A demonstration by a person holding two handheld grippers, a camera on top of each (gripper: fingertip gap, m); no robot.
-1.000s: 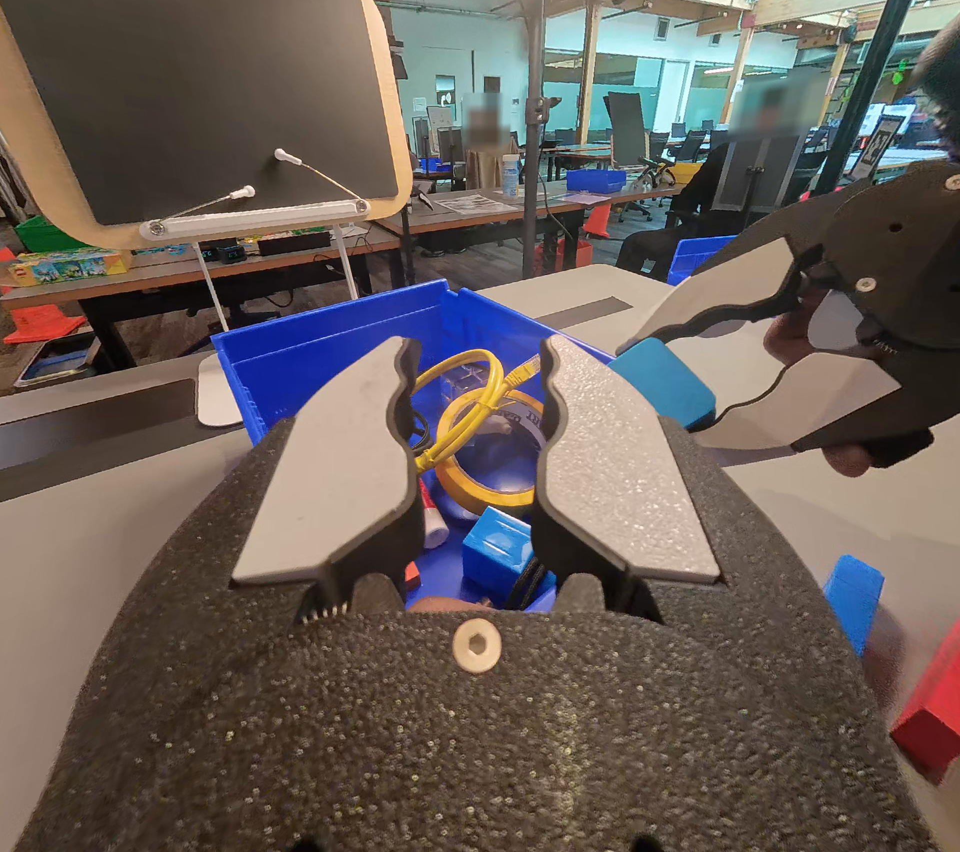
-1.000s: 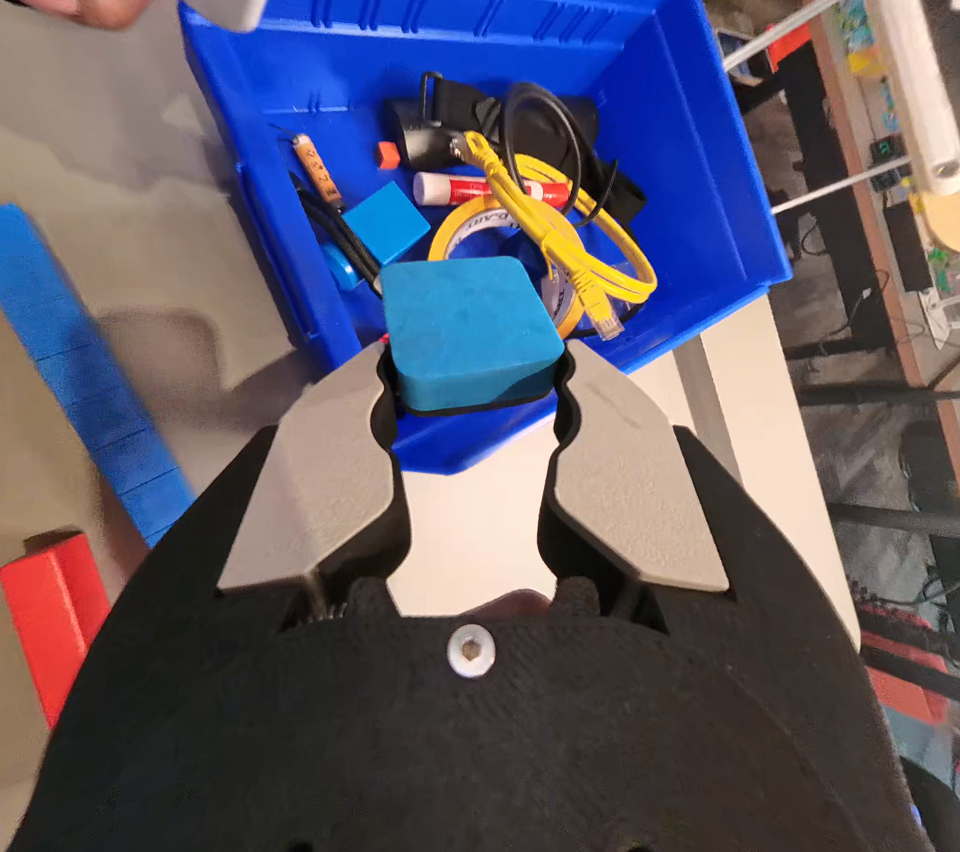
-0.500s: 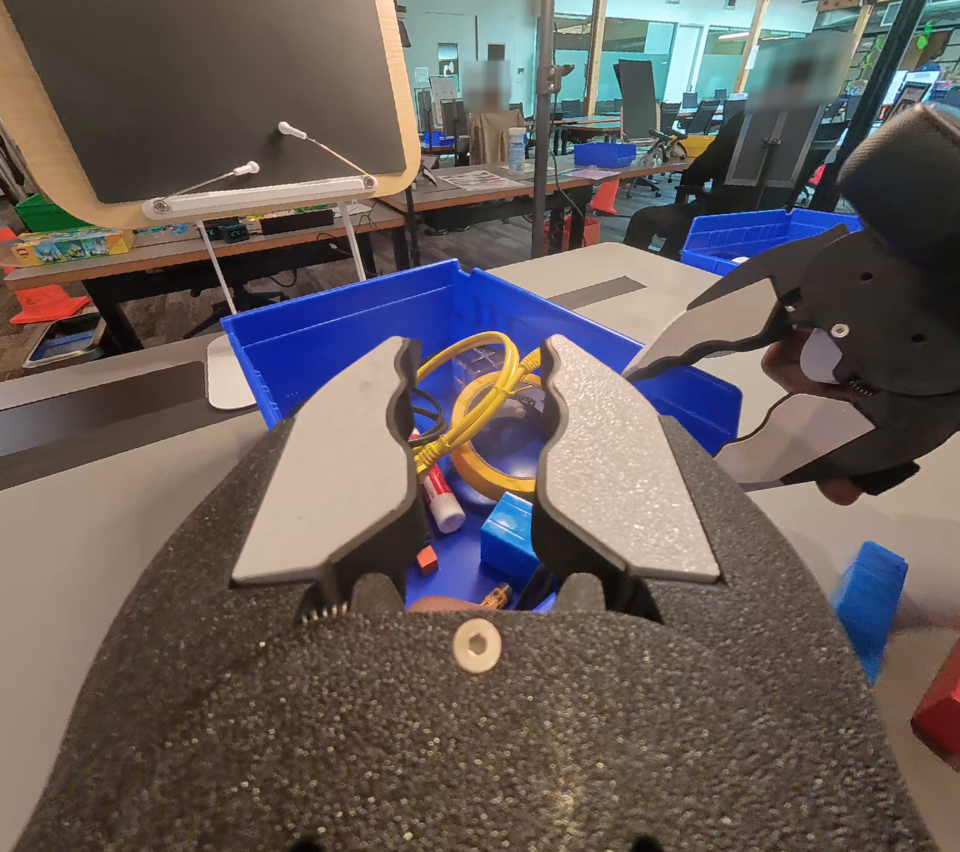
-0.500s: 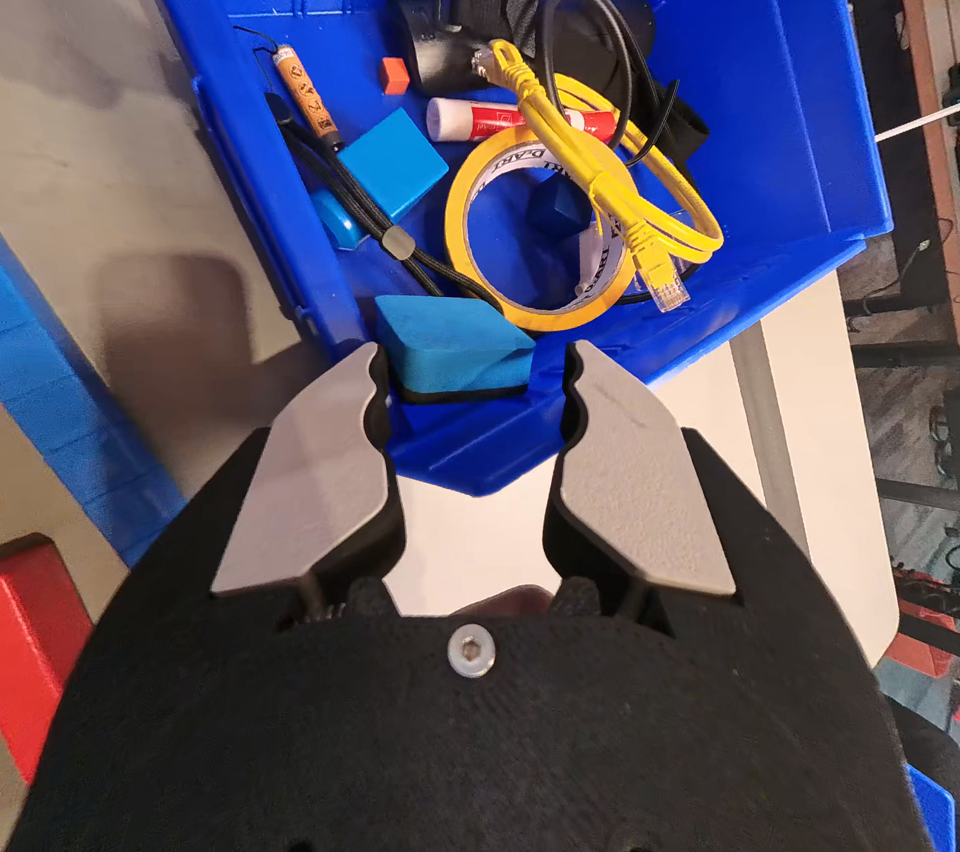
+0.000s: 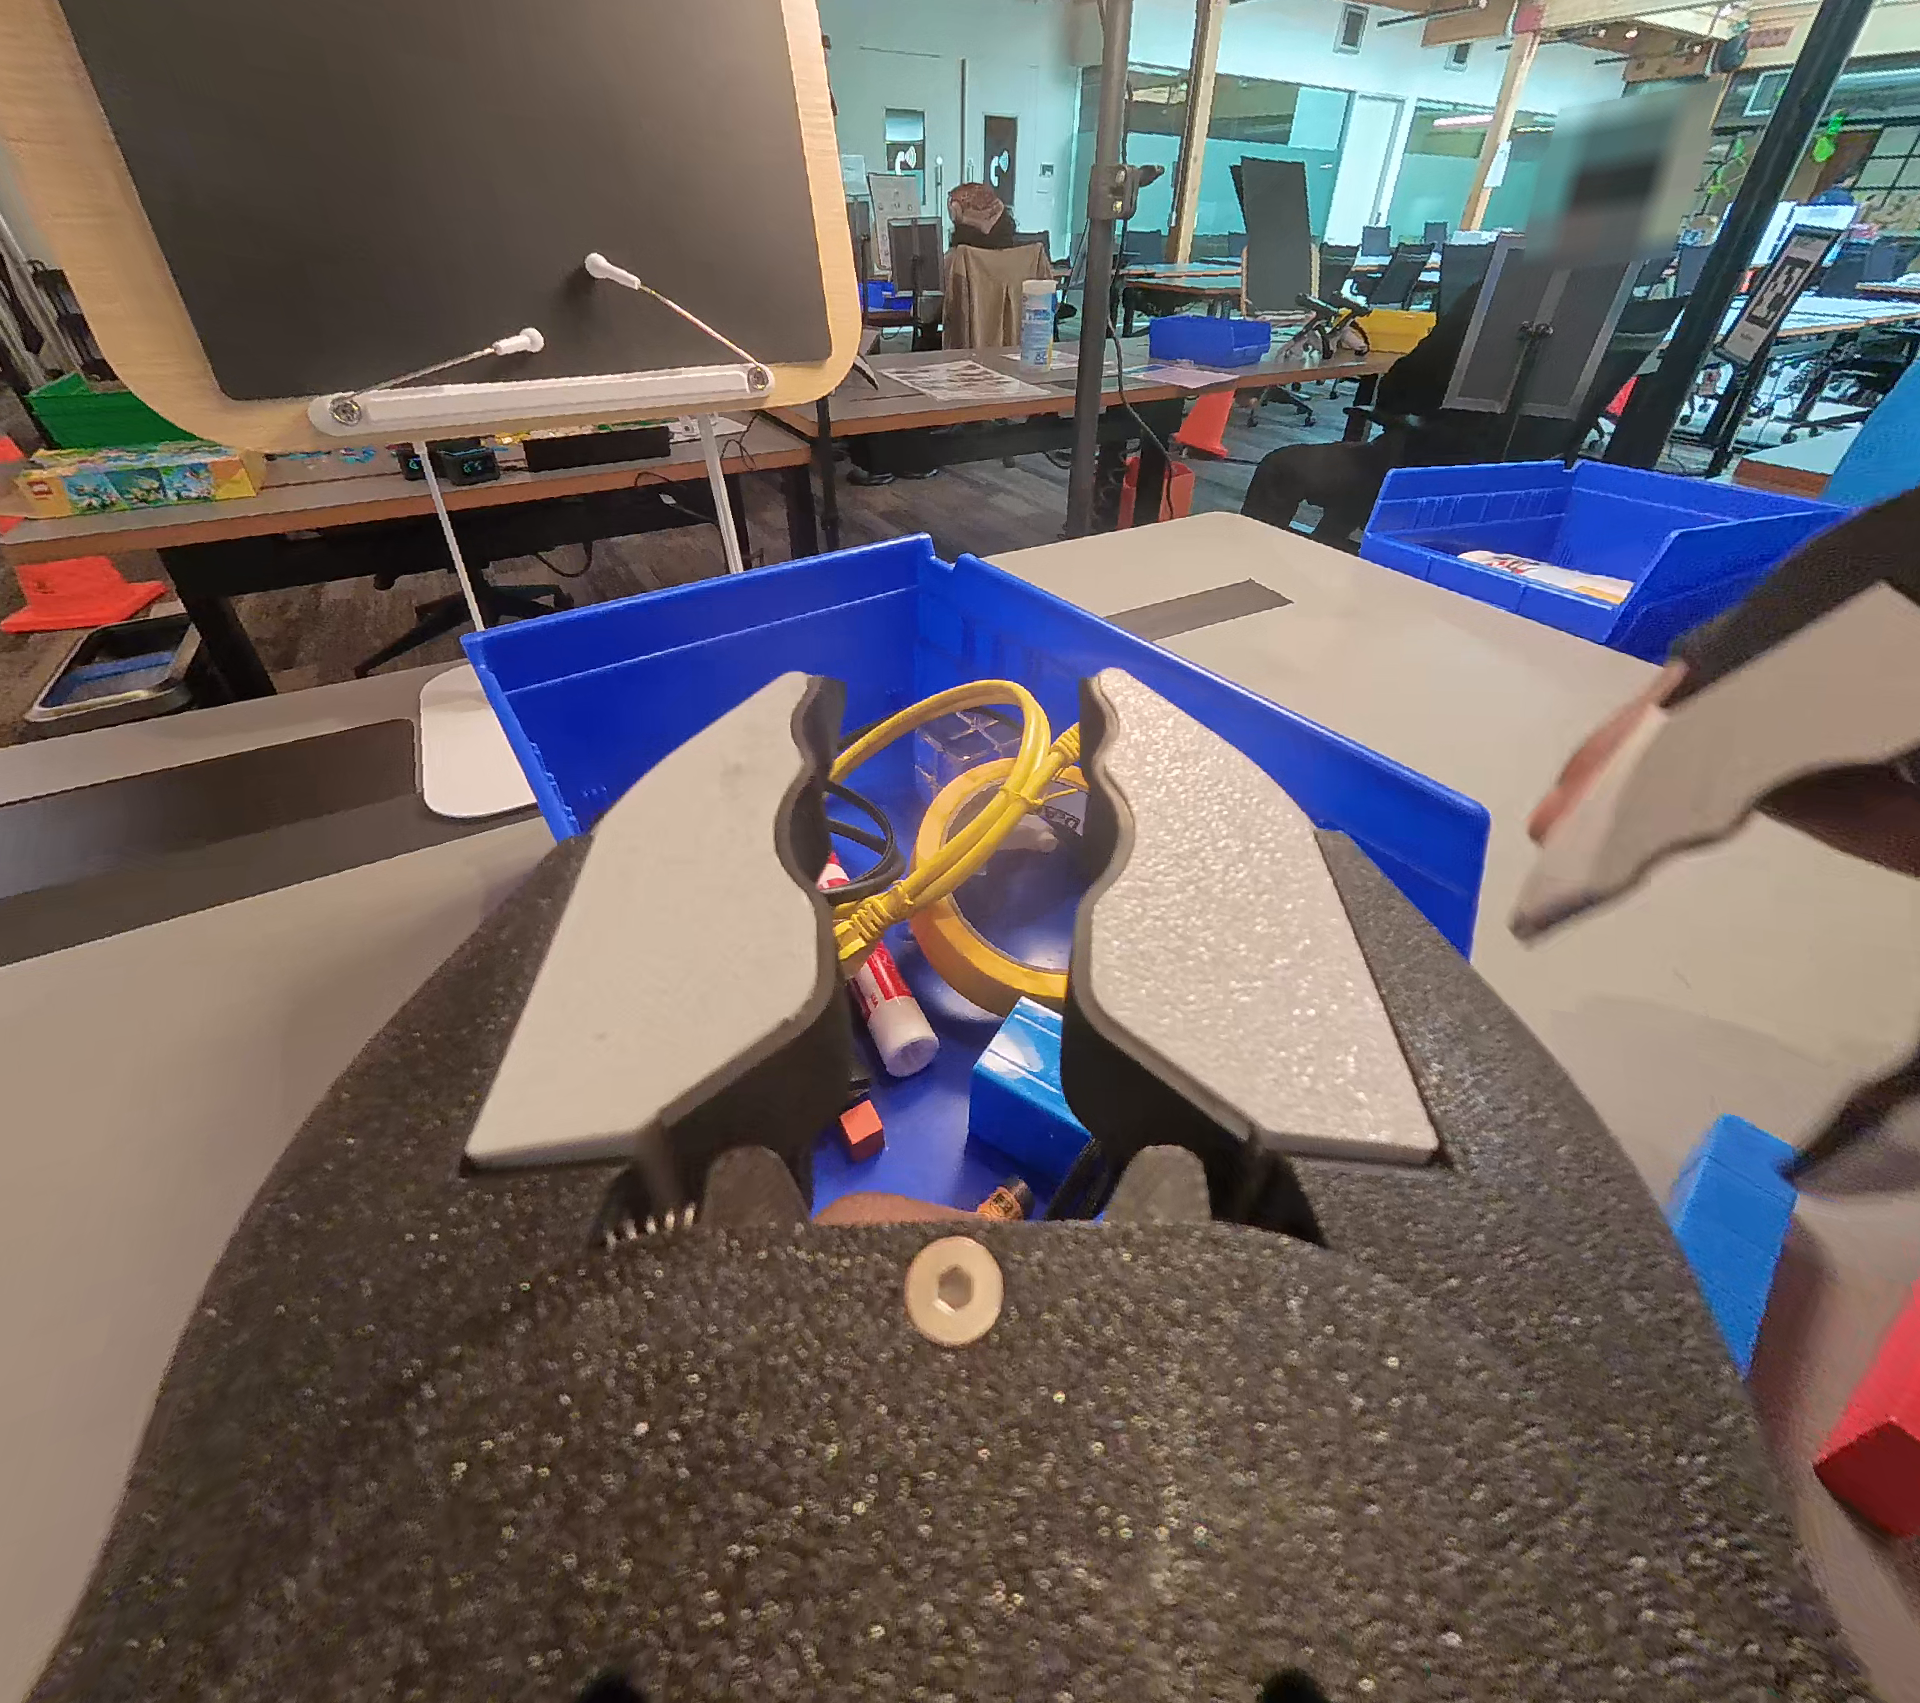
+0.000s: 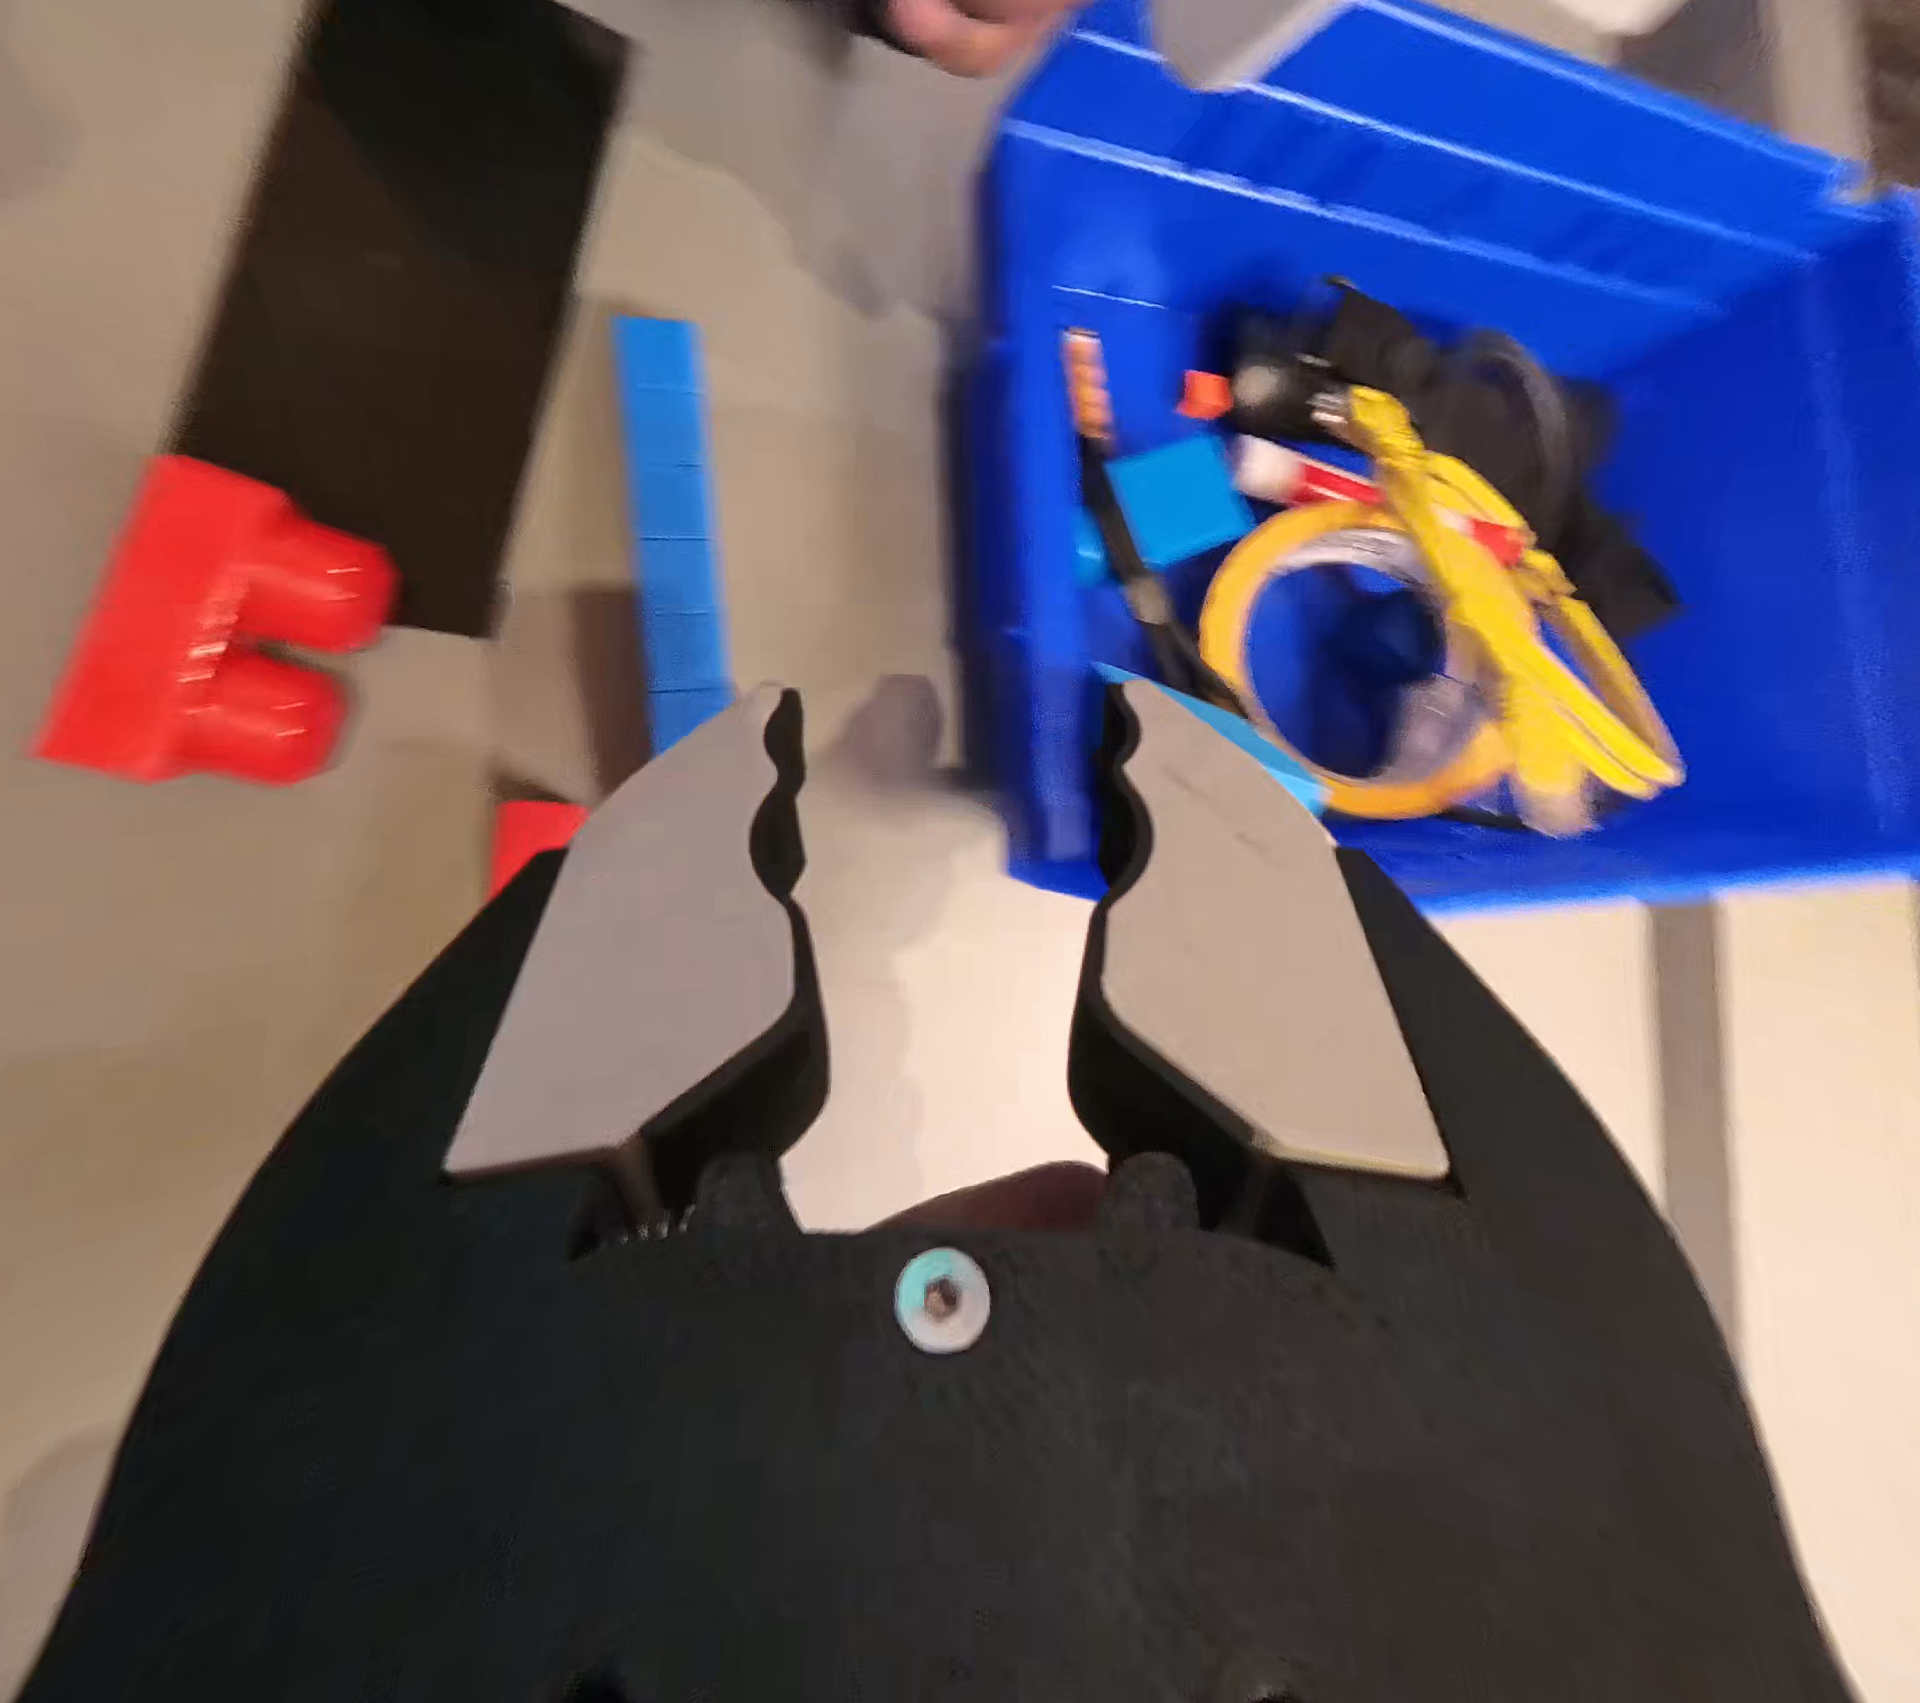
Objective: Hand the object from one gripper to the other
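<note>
A blue foam sponge (image 6: 1262, 765) lies inside the blue bin (image 6: 1455, 126) at its near corner, partly hidden behind my right gripper's finger. My right gripper (image 6: 951, 697) is open and empty, above the table just left of the bin; the view is blurred. It also shows at the right edge of the left wrist view (image 5: 1714, 770). My left gripper (image 5: 951, 697) is open and empty, held over the bin (image 5: 1299, 760). The sponge is not visible in the left wrist view.
The bin holds a yellow cable (image 5: 935, 822), a yellow tape roll (image 6: 1340, 666), a glue stick (image 5: 883, 999), a small blue block (image 5: 1023, 1092) and black straps. A red brick (image 6: 208, 625) and a blue strip (image 6: 670, 510) lie on the table. A second blue bin (image 5: 1579, 552) stands far right.
My right gripper opened and dropped the blue sponge into the bin, then swung away to the left of it. My left gripper stayed open over the bin.
</note>
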